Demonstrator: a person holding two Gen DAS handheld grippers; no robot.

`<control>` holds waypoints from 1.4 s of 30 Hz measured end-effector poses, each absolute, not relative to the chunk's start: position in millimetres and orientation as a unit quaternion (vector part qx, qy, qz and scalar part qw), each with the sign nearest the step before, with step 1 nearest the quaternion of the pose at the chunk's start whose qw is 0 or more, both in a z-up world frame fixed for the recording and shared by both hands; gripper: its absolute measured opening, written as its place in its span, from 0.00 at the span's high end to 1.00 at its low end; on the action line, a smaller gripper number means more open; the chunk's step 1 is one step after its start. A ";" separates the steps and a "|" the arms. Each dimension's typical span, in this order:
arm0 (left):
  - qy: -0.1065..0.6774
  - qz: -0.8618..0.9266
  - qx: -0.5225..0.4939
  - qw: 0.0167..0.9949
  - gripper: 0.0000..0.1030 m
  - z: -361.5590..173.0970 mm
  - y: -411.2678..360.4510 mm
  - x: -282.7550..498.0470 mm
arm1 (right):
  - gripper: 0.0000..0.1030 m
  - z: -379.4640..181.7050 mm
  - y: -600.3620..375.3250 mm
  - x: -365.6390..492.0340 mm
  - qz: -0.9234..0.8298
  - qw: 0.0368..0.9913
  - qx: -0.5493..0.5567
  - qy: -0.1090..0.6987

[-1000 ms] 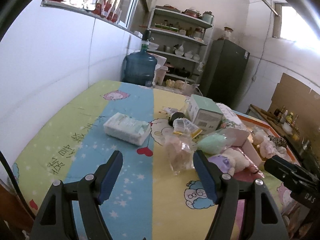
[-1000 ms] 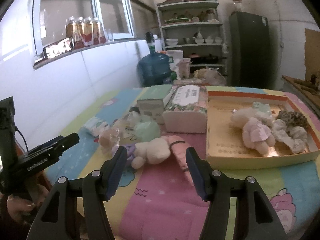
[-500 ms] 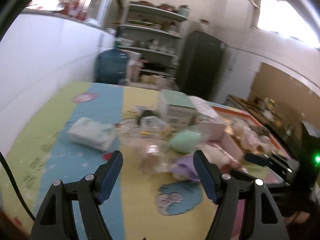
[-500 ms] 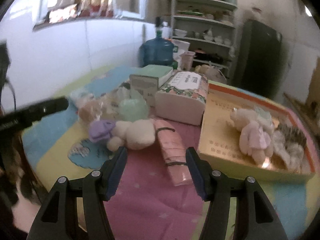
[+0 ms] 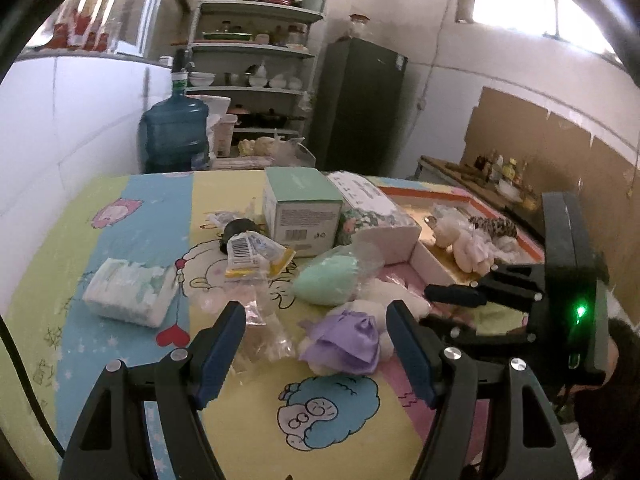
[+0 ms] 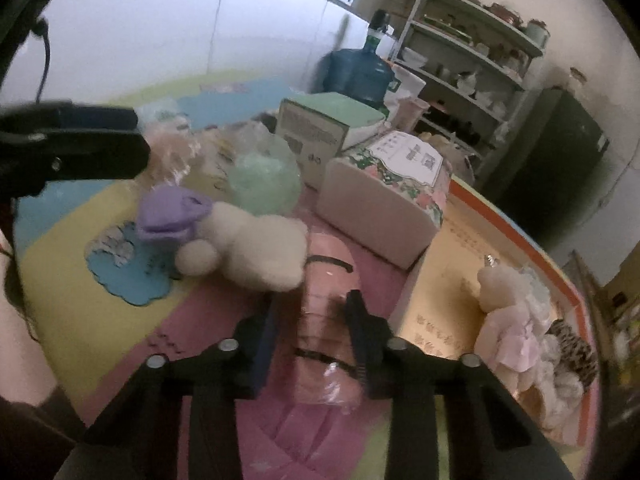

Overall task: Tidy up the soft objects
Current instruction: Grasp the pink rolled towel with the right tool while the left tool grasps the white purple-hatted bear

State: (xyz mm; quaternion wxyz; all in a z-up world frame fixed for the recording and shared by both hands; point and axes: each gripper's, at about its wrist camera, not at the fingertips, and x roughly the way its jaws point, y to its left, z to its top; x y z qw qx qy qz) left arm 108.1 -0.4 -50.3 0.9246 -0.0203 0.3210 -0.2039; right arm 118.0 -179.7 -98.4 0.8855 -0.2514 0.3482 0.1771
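Note:
A pink roll point(image 6: 326, 276) bound with black bands lies on the table beside the tray. My right gripper point(image 6: 312, 312) is closing, with the roll between its jaws and the pads at its sides. A white plush with a purple hat point(image 6: 248, 236) lies just left of the roll. In the left wrist view that plush point(image 5: 344, 340) sits right in front of my left gripper point(image 5: 316, 320), which is open and holds nothing. Behind it lies a mint green sponge in a clear bag point(image 5: 328, 280). The orange-rimmed tray point(image 6: 444, 240) holds several plush toys point(image 6: 504, 304).
A green box point(image 5: 300, 208) and a floral tissue pack point(image 6: 384, 200) stand behind the soft things. A white tissue packet point(image 5: 128, 292) lies at the left, with crinkled clear bags point(image 5: 260, 320) near it. A water jug point(image 5: 172, 136) and shelves stand beyond the table.
The right gripper dropped, rolled and closed around the pink roll. The left gripper swung to the right, toward the purple-hat plush, and stayed open.

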 end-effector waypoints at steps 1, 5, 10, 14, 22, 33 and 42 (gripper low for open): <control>0.323 -0.209 -0.012 0.923 0.30 -50.9 -3.3 109.1 | 0.76 -97.9 -180.7 119.1 0.177 0.886 -0.247 0.350; 0.329 -0.237 0.030 0.914 0.30 -55.0 -16.2 112.7 | 0.79 -92.1 -185.3 121.1 0.176 0.893 -0.220 0.352; 0.342 -0.258 0.074 0.901 0.30 -64.5 -33.4 118.9 | 0.80 -75.9 -198.7 110.5 0.174 0.913 -0.161 0.333; 0.354 -0.268 0.075 0.893 0.30 -70.7 -41.1 127.8 | 0.80 -67.6 -207.6 99.7 0.173 0.924 -0.107 0.325; 0.375 -0.280 0.078 0.880 0.30 -81.3 -52.2 135.5 | 0.80 -64.1 -213.8 81.7 0.173 0.931 -0.042 0.318; 0.389 -0.267 0.085 0.877 0.34 -92.7 -57.4 135.7 | 0.80 -69.4 -217.5 77.6 0.170 0.931 -0.017 0.323; 0.389 -0.262 0.054 0.881 0.45 -90.2 -47.1 133.9 | 0.80 -68.5 -219.0 75.1 0.170 0.931 -0.013 0.322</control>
